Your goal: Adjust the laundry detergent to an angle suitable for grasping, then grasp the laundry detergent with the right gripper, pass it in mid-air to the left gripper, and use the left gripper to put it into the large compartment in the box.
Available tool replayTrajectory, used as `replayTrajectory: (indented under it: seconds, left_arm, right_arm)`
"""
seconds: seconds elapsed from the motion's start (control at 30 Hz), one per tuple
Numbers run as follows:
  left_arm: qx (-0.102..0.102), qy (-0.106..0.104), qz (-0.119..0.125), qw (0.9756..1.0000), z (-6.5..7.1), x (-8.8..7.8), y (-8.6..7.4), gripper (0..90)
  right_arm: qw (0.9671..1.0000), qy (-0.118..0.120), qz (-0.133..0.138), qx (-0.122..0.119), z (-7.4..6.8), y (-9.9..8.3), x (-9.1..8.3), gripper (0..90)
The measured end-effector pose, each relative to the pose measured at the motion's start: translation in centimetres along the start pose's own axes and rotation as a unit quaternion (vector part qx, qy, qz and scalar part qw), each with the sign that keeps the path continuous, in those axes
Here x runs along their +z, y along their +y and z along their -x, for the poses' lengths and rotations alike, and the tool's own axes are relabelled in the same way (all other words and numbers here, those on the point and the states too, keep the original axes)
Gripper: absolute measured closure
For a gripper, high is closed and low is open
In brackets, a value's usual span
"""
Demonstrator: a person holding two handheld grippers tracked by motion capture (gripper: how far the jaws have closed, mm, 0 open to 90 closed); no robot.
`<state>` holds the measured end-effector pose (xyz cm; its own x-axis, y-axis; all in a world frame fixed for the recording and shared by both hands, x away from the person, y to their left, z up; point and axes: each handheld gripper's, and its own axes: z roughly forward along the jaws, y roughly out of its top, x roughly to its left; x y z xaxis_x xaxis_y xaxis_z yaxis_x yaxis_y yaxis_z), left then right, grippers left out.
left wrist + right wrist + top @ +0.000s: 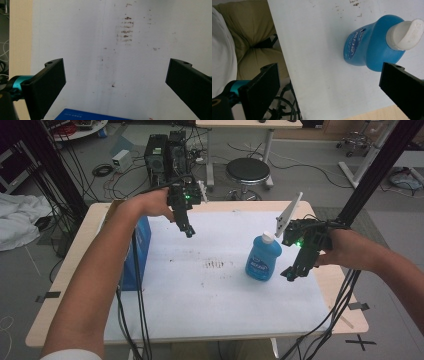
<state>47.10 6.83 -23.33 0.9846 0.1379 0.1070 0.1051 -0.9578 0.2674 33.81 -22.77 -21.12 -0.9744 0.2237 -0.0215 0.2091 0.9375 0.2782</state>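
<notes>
Risk: blue plastic bottle w/ white flip cap (262, 259) stands upright on white table mat (215, 310), right of centre, just beside right gripper (290, 276). Tall, narrow-topped item; could be tipped if nudged by one jaw before both are set around it, or squeezed out if gripped near cap.
Right gripper: jaws spread wide, nothing held.
Left gripper (189, 233): jaws spread, nothing held, hanging over mat's far left part.
Count: bottle x1; blue box (142, 251) at left edge x1; grippers x2; brown stain patch (215, 264) x1.
</notes>
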Motion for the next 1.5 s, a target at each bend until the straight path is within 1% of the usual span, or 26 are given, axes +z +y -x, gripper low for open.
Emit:
replayTrajectory:
  seconds: [0.13,0.2,0.73,0.87,0.97,1.03,1.17,1.23,1.47,1.5]
  left_arm:
    - [-0.004,0.002,0.005,1.0000,0.0,0.0,0.0,2.8]
    - [-0.001,0.002,0.004,1.0000,0.1,-0.1,0.0,2.8]
    - [-0.002,0.006,0.004,1.0000,0.3,-0.1,0.1,2.8]
    - [-0.001,0.001,-0.002,1.0000,0.7,0.4,0.1,2.7]
    - [-0.001,0.001,-0.005,1.0000,0.8,0.4,0.0,2.7]
    - [-0.002,0.005,0.000,1.0000,0.9,0.1,-0.1,2.8]
    - [0.000,0.005,0.002,1.0000,1.0,0.1,0.0,2.7]
    - [0.001,0.005,0.003,1.0000,1.0,0.3,0.1,2.7]
    - [0.010,0.005,0.001,0.9999,1.0,0.5,0.4,2.7]
    - [0.012,0.005,0.000,0.9999,1.0,0.5,0.5,2.7]
  right_arm:
    - [1.0000,0.000,0.003,0.001,-0.1,0.0,-0.2,2.4]
    - [1.0000,-0.002,0.004,0.000,-0.1,0.0,-0.3,2.5]
    - [0.9999,-0.010,0.004,-0.004,-0.2,-0.2,-0.3,2.5]
    - [0.9999,-0.010,0.005,-0.001,-0.2,-0.4,-0.4,2.5]
    - [0.9999,-0.014,0.008,0.000,-0.1,-0.7,-0.5,2.4]
    - [0.9998,-0.017,0.011,-0.001,-0.2,-0.9,-0.6,2.5]
    - [0.9996,-0.027,0.012,0.000,-0.3,-1.3,-0.6,2.4]
    - [0.9996,-0.027,0.012,0.000,-0.2,-1.5,-0.6,2.4]
    - [0.9993,-0.033,0.018,0.010,-0.1,-2.2,-0.5,2.4]
    - [0.9992,-0.034,0.019,0.013,0.0,-2.5,-0.5,2.4]
